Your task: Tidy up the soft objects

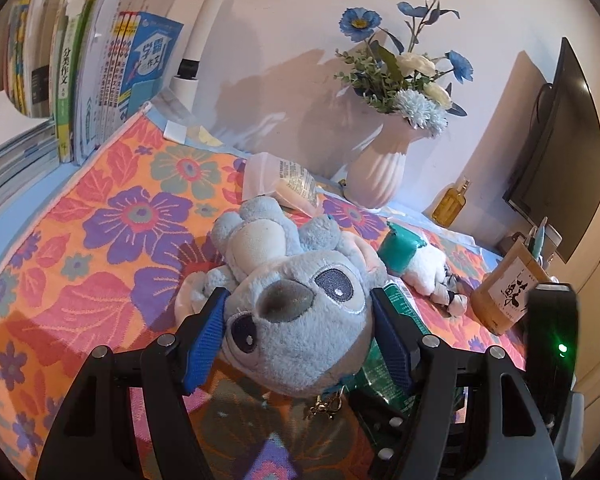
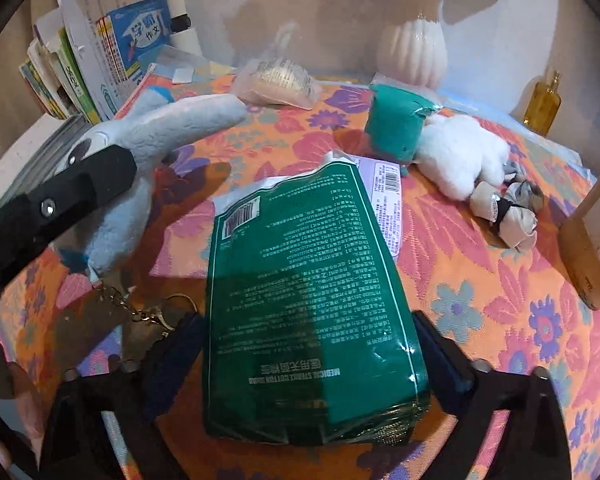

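Against the pale wall at the far edge stand a ribbed vase (image 1: 376, 168) of blue flowers, a row of books (image 1: 99, 80) and a dark screen (image 1: 556, 152), all fencing in a surface (image 1: 99, 240) draped with a bright floral cloth. The left hand-held gripper (image 1: 300, 332) pinches the head of a blue plush toy (image 1: 295, 320), a blue pad pressing each cheek, the body trailing ahead of it. The right hand-held gripper (image 2: 308, 356) stands spread, its jaws astride the near end of a green packet (image 2: 312, 300) without pressing it, so the packet seems to lie free on the cloth. Beyond its tip, to the right, sit a teal-capped white plush (image 2: 440, 148) and a small bundle of knotted cloth (image 2: 508, 208); a clear bag (image 2: 275, 80) lies ahead and left. To finish well, I judge the toy should be lowered beside the other soft things, its keychain (image 2: 147, 312) kept clear of the packet. Open cloth lies to the left of the left hand-held gripper; the wooden box (image 1: 504, 292) and amber bottle (image 1: 454, 200) crowd the right.
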Motion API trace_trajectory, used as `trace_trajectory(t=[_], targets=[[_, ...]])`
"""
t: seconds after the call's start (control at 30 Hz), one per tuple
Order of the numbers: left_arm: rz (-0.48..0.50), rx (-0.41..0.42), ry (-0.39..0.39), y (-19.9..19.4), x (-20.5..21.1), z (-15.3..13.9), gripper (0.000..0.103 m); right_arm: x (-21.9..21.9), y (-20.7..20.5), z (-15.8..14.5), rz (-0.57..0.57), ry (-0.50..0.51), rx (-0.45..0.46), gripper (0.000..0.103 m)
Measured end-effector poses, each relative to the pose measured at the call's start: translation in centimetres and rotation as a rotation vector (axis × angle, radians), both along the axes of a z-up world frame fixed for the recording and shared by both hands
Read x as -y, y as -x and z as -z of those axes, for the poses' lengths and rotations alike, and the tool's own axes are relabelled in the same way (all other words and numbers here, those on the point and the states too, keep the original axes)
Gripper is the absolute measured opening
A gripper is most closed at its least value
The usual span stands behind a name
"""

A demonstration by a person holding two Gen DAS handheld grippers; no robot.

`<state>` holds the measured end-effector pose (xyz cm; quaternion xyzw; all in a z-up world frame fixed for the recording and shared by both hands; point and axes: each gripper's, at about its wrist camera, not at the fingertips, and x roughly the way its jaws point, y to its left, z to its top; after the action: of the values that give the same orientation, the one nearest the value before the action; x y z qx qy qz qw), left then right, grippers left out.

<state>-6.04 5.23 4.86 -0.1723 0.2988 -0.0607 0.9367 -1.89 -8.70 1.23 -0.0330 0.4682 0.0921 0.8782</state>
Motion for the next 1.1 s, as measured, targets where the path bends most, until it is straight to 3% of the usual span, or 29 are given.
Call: trace_trajectory(t=[0.03, 0.1, 0.2, 0.3, 0.6, 0.67, 0.7, 0.73, 0.87, 0.93, 0.97, 1.03, 1.1], targets=[[-0.005, 0.0, 0.0, 0.0, -0.1, 0.0, 0.067, 0.1, 0.3, -0.1, 0.003, -0.01, 0.009, 0.079], [-0.012, 0.0, 0.0, 0.1, 0.0, 0.0, 0.067, 0.5, 0.8, -0.4, -0.011, -0.047, 0.025, 0.052], [-0.01, -0.011, -0.003, 0.0, 0.1, 0.1, 0.067, 1.7, 2.1, -1.2, -0.012, -0.125, 0.053, 0.03], [0.001, -0.015, -0.001, 0.1, 0.2, 0.0, 0.067, 3.3, 3.1, -2.2, 0.009, -0.247, 0.055, 0.026], [0.09, 0.039, 0.032, 1.2, 2.4, -2.7, 0.067, 8.1, 6.0, -7.7, 0.082, -0.286, 0.205, 0.025], [0.113, 0.06, 0.02, 1.5, 3.3, -3.9, 0.067, 9.5, 6.8, -9.1, 0.094, -0.3, 0.237, 0.019], [0.125, 0.079, 0.008, 1.7, 3.9, -4.7, 0.067, 10.1, 7.0, -9.7, 0.096, -0.306, 0.25, 0.009], [0.131, 0.093, 0.0, 1.9, 4.4, -5.3, 0.067, 10.6, 7.1, -10.2, 0.095, -0.307, 0.255, 0.009], [0.145, 0.126, -0.014, 1.8, 5.7, -7.0, 0.067, 10.8, 6.0, -8.5, 0.005, -0.238, 0.115, 0.009], [0.124, 0.129, -0.012, 1.6, 5.5, -6.9, 0.067, 11.2, 6.6, -6.5, 0.006, -0.274, 0.049, 0.014], [0.113, 0.127, -0.007, 1.4, 5.3, -6.5, 0.067, 11.3, 7.1, -5.5, -0.021, -0.322, 0.007, 0.022], [0.087, 0.1, 0.0, 0.8, 4.8, -5.8, 0.067, 10.2, 8.2, -4.3, -0.114, -0.376, -0.075, 0.047], [0.066, 0.085, 0.023, 0.4, 3.8, -5.4, 0.067, 8.1, 10.1, -3.9, -0.221, -0.348, -0.088, 0.095]])
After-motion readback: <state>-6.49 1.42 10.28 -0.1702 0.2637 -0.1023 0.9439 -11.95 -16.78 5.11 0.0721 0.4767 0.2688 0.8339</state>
